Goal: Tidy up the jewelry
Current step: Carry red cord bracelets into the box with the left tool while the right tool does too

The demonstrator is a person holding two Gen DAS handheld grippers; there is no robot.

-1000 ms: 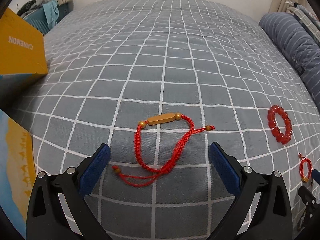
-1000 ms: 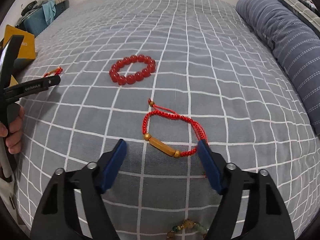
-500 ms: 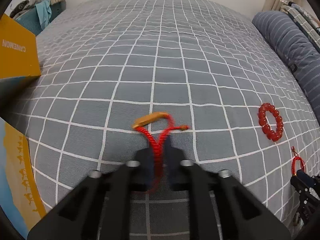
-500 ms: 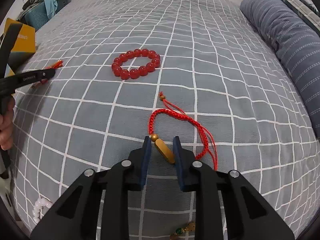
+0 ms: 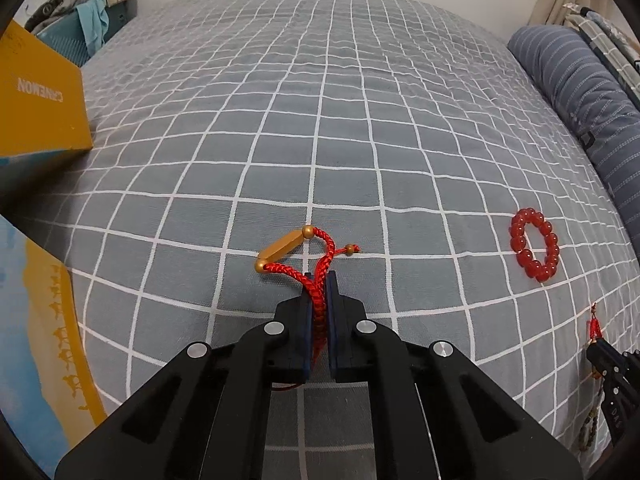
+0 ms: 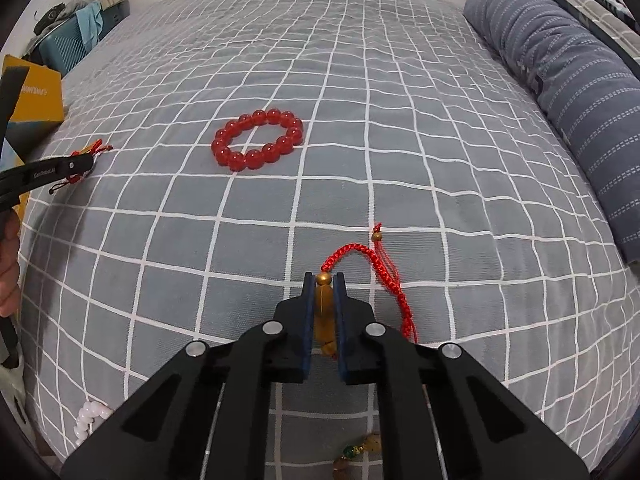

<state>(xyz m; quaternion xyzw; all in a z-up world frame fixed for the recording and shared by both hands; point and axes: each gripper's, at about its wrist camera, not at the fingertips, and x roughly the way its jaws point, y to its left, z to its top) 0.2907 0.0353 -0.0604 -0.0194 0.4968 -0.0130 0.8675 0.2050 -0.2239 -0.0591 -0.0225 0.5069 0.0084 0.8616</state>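
Both cord bracelets pinched: my left gripper (image 5: 319,280) clenches one red braided cord bracelet with gold bar (image 5: 308,256), right gripper (image 6: 323,284) another's gold bar (image 6: 322,312); red glass-bead bracelet (image 6: 258,140), frame centre, still lies loose, nothing stowed.

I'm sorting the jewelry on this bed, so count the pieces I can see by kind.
Red cord bracelets: 2
Red bead bracelet: 1
White bead strand: 1
Green and amber bead piece, partly hidden: 1
Total: 5
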